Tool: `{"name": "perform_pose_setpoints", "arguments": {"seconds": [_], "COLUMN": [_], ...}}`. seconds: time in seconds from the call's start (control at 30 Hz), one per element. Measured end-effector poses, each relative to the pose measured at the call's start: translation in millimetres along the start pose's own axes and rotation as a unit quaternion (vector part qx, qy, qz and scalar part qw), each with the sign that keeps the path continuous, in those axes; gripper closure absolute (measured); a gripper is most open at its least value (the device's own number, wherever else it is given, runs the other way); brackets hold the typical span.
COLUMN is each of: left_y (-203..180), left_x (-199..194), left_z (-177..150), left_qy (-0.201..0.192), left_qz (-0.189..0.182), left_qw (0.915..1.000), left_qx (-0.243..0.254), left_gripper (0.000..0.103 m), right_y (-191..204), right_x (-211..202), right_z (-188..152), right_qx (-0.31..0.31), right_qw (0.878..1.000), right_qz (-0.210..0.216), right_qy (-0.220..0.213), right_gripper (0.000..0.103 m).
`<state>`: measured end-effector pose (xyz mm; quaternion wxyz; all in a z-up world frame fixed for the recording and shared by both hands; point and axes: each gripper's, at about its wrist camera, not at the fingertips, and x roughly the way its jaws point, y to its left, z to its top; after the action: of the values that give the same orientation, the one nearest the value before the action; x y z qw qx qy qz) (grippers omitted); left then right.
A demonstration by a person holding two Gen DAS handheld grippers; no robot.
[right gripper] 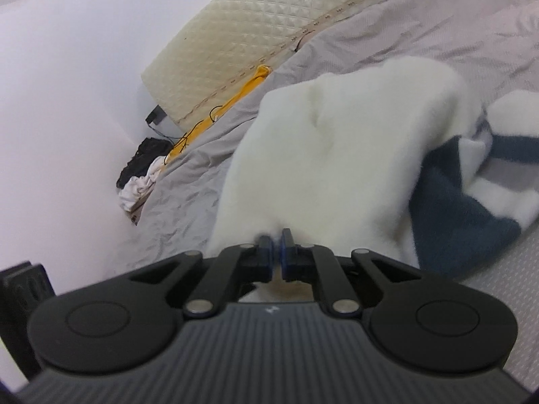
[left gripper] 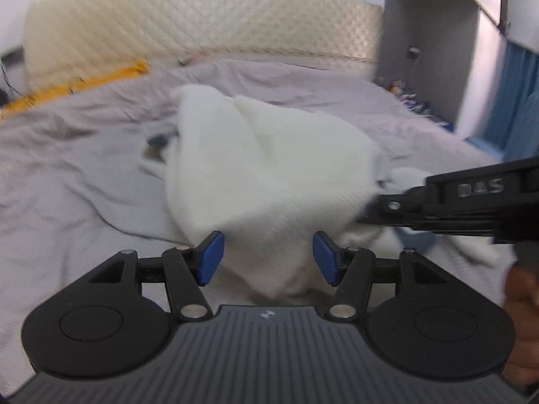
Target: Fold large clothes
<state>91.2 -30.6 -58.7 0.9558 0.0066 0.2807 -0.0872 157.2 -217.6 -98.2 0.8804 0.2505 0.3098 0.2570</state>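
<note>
Bedroom, grey-sheeted bed (left gripper: 67, 155). White garment (left gripper: 256, 175) lifted above it, bunched. Right gripper (right gripper: 276, 252) jaws clamped on its edge; left gripper (left gripper: 267, 257) jaws apart, holding nothing. Risk: single pinch slips, fabric sags, fold goes crooked; blue part (right gripper: 461, 222) could tangle.

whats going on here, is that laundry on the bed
A person with a gripper in each hand is folding a large white garment with navy and grey bands on a bed covered by a grey sheet. The right gripper is shut on the white fabric and lifting it. The left gripper is open, with fabric lying between its fingers but not pinched.
</note>
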Motion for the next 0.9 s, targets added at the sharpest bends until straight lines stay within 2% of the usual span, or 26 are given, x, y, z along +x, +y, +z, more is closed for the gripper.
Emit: {"name": "perform_pose_setpoints", "arguments": {"seconds": [0.07,0.13,0.3,0.5,0.63,0.73,0.9], "left_y": [-5.5,-16.3,-44.5,-51.6,-48.0,-40.0,-27.1], "left_x": [3.4,6.6,8.6,8.0,13.0,12.6,-0.5], "left_z": [-1.4,-5.6,-12.5,-16.6,-11.8,-7.1,-1.2], "left_qy": [-0.001,-0.005,-0.029,-0.051,-0.055,-0.061,-0.055], "left_qz": [0.009,0.027,0.065,0.078,0.109,0.145,0.17], "left_qw": [0.9998,0.998,0.9881,0.9812,0.9794,0.9791,0.9807], "left_qx": [0.019,0.058,0.136,0.169,0.161,0.129,0.079], "left_gripper": [0.039,0.039,0.039,0.039,0.038,0.034,0.03], "right_y": [-0.6,-2.7,-8.4,-8.1,-4.3,-0.9,3.2], "right_x": [0.5,0.6,-3.2,-6.1,-6.3,-6.5,-0.8], "right_z": [-1.4,0.6,-0.1,-3.5,-5.6,-7.4,-11.3], "right_qx": [0.006,0.013,0.033,0.042,0.033,0.017,-0.014], "right_qw": [1.0,1.0,0.999,0.999,0.999,1.0,1.0], "right_qz": [0.006,0.01,0.026,0.026,0.031,0.003,-0.023], "right_qy": [0.003,0.004,-0.001,-0.003,-0.001,-0.007,-0.004], "right_gripper": [0.096,0.096,0.096,0.096,0.096,0.096,0.096]}}
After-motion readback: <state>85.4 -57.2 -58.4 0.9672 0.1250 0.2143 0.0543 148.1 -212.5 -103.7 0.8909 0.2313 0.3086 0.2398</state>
